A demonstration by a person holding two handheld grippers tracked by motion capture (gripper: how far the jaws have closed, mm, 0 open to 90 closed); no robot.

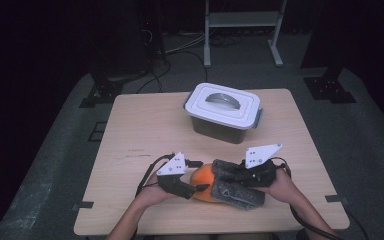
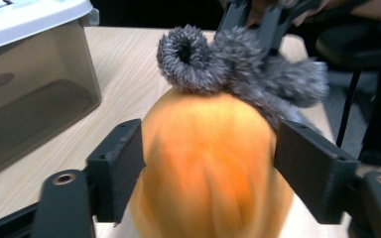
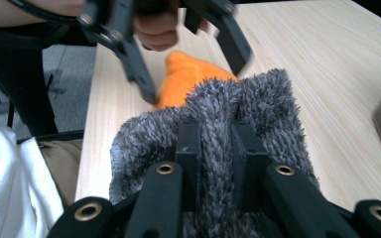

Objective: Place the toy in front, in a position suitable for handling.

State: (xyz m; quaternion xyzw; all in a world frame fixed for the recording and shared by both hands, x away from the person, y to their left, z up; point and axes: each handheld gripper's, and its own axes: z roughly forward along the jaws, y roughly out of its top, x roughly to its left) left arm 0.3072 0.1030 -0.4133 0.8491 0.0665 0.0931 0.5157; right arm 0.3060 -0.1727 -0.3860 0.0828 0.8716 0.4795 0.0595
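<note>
High view: on the bench (image 1: 145, 130), a grey fuzzy sock (image 1: 240, 187) is being pinched by the right tool (image 1: 232, 175); an orange sock (image 1: 206, 182) is being straddled, seemingly untouched, by the half-open left tool (image 1: 197, 176).

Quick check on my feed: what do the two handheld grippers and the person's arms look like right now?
Both the left gripper and right gripper are black, with two blocky jaws, brass-ringed screw holes, a grey three-cornered plate on top and a trailing black cable. The forearms are bare, with no sleeves.

lidded plastic box (image 1: 223, 113) — wooden table (image 1: 140, 130)
</note>
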